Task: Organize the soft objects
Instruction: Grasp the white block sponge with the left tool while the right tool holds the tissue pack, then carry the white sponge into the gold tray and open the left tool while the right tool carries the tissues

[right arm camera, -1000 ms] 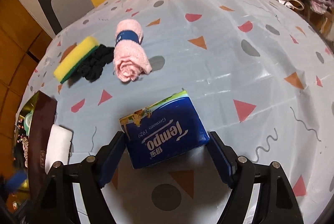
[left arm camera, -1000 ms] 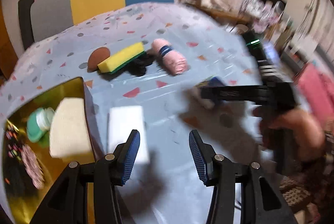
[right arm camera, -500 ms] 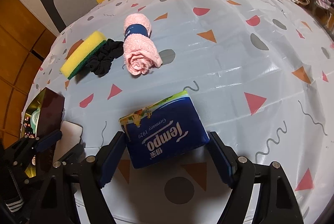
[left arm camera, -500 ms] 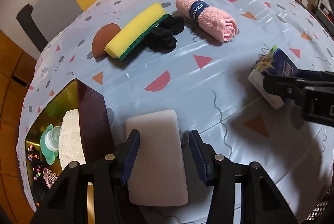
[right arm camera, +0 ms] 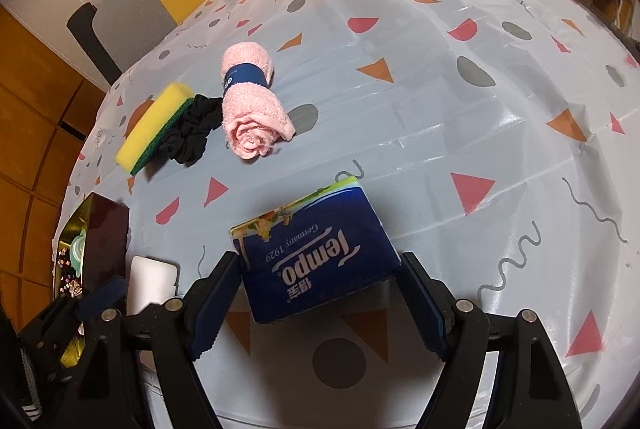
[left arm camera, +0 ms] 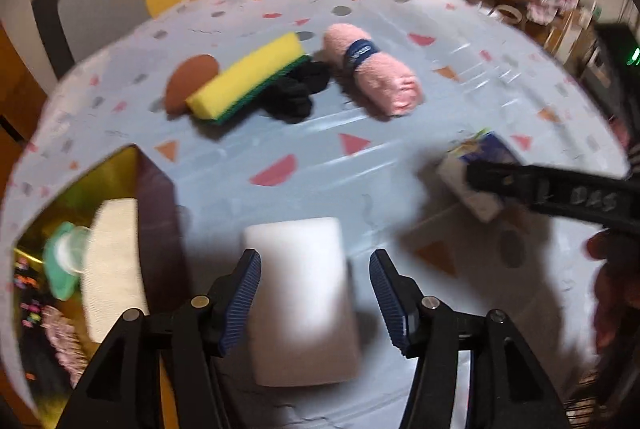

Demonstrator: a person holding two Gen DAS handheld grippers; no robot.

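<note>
Two hand-held grippers are working: left hand-held gripper (left arm camera: 315, 295) is straddling the white sponge (left arm camera: 304, 305) unclenched; right hand-held gripper (right arm camera: 316, 303) is clamping the Tempo tissue pack (right arm camera: 316, 253), at 6 o'clock on the desk (right arm camera: 440, 109).

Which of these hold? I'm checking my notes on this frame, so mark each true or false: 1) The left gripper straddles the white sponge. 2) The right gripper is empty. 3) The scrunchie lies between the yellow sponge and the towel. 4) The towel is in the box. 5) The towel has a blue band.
1) True: the left gripper is open, one finger on each side of the white sponge.
2) False: the right gripper has the tissue pack between its fingers.
3) True: the scrunchie sits between the yellow sponge and the towel.
4) False: the towel lies on the table, away from the box.
5) True.
</note>
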